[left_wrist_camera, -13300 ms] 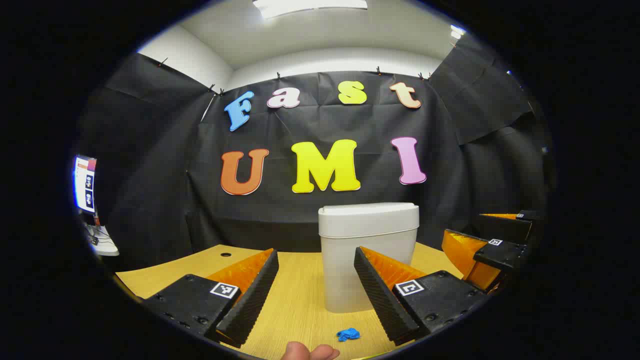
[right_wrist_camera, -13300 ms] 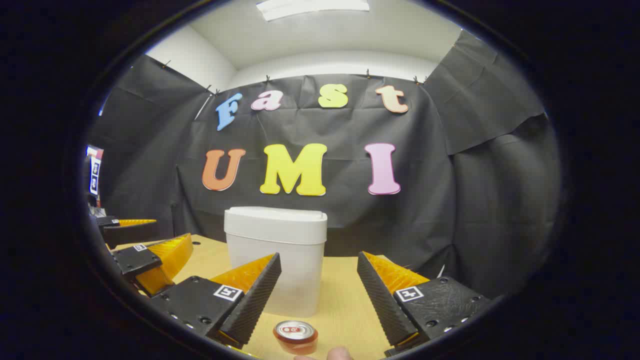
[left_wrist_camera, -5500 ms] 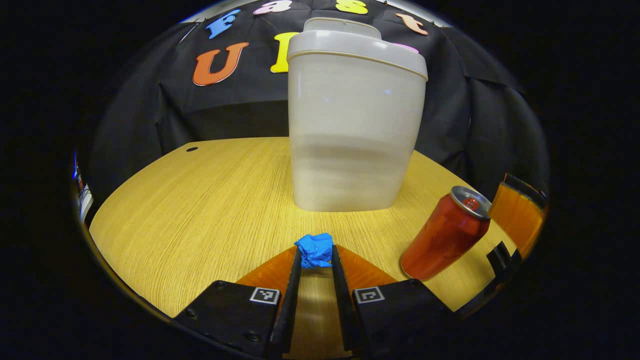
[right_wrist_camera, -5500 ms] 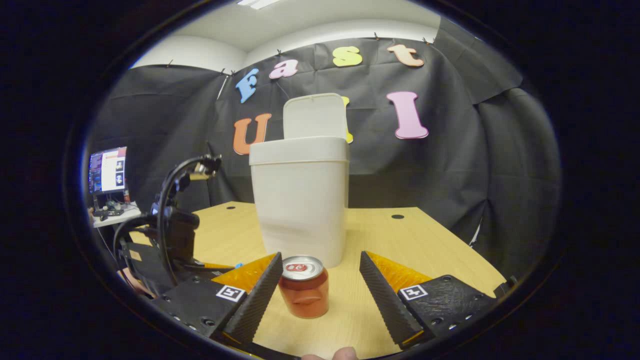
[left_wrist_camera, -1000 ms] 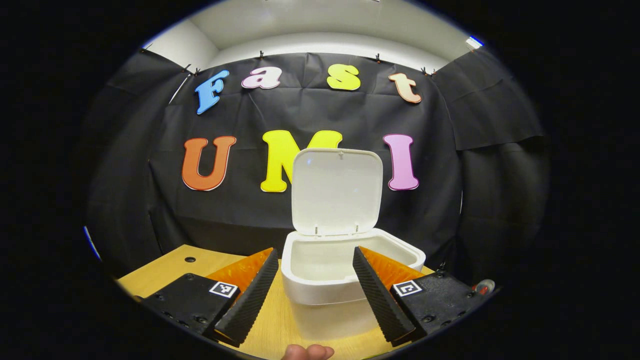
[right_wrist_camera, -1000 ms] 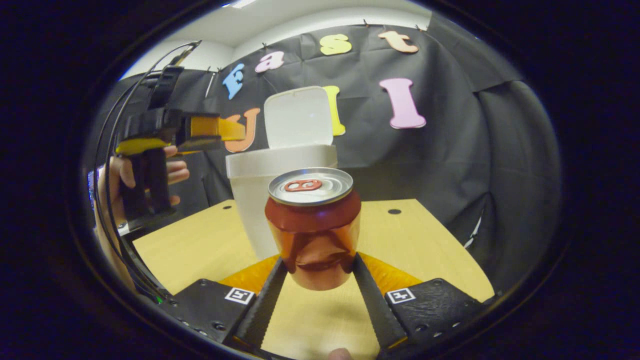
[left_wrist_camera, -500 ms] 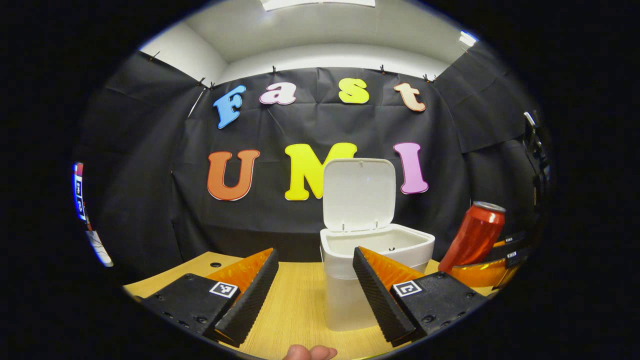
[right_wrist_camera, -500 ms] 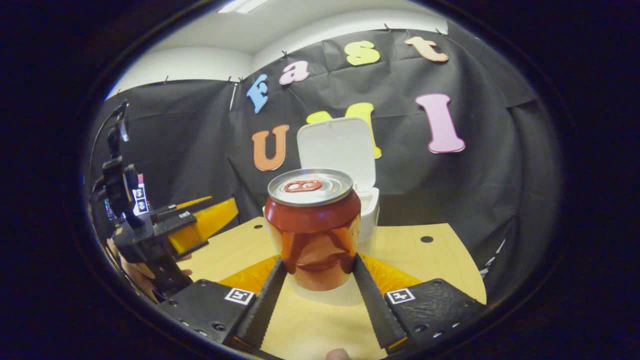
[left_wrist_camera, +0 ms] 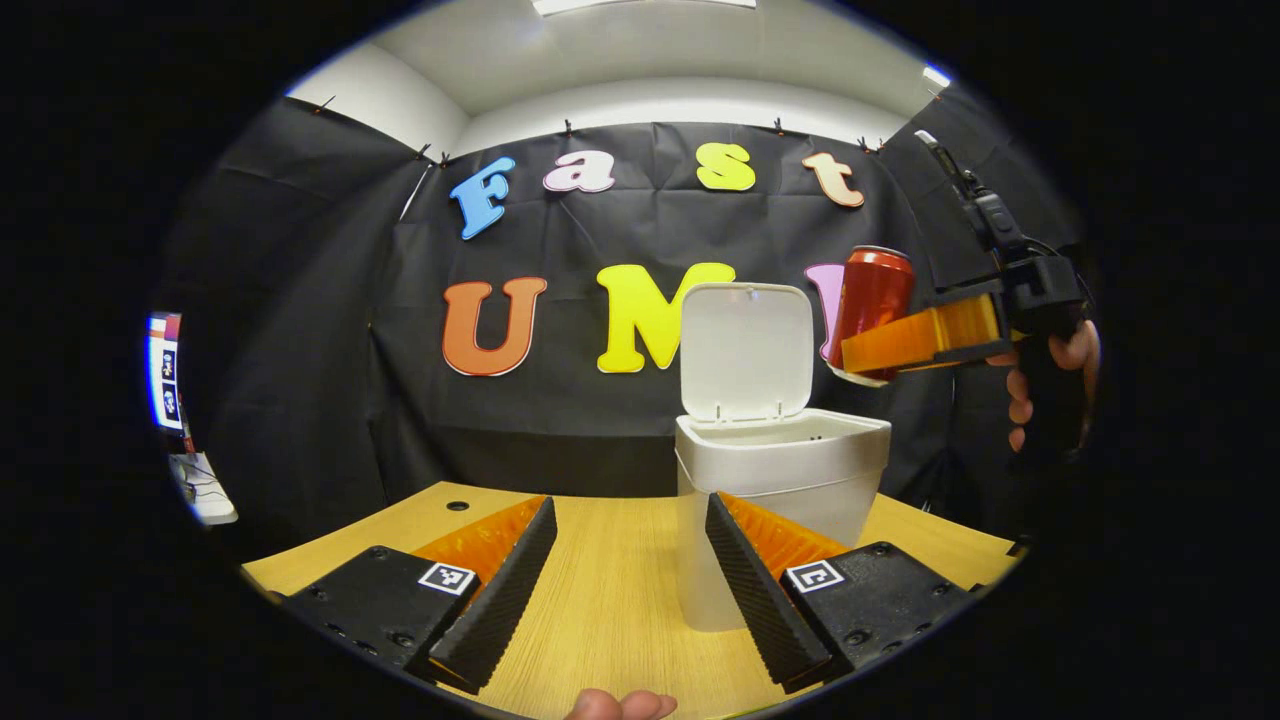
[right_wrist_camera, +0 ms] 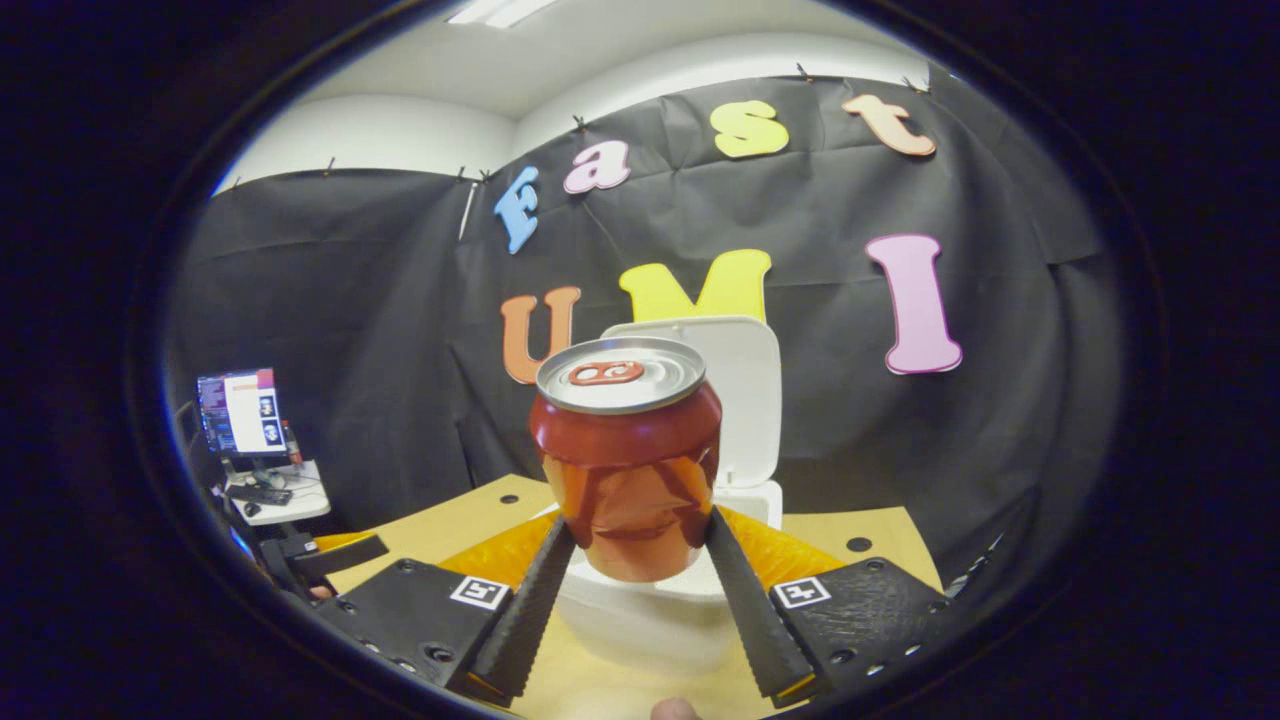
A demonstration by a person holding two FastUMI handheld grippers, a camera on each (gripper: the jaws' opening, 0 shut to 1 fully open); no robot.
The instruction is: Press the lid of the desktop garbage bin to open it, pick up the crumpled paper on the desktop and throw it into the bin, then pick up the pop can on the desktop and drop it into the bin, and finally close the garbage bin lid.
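1. pop can [left_wrist_camera: 872, 300] in the left gripper view is now up high, beside the raised lid [left_wrist_camera: 746, 350] of the bin [left_wrist_camera: 780, 480]. half a second ago it was low down, near the bin's rim. the right gripper [left_wrist_camera: 905, 340] has it between its two fingers, and a hand [left_wrist_camera: 1050, 375] holds that tool at the right edge. the can looks off to the right of the bin's mouth, not right over it yet, though i can't be sure from here.

2. the left gripper [left_wrist_camera: 625, 570] in the same view has its fingers wide apart with nothing between them. it hangs over the desk [left_wrist_camera: 600, 600] in front of the bin, a bit farther back than a second ago. no blue paper lies on the desk here, so i think it is in the bin, and the paper step is done.

3. in the right gripper view the pop can [right_wrist_camera: 627, 455] is squeezed between both fingers of the right gripper [right_wrist_camera: 632, 590], standing up straight. the bin [right_wrist_camera: 650, 610] now sits under the can, and the open lid [right_wrist_camera: 745, 400] stands behind it. half a second ago the bin was farther off.

4. i think the can step is almost done. the can needs to be right over the hole, then let go. after that the lid has to be shut.
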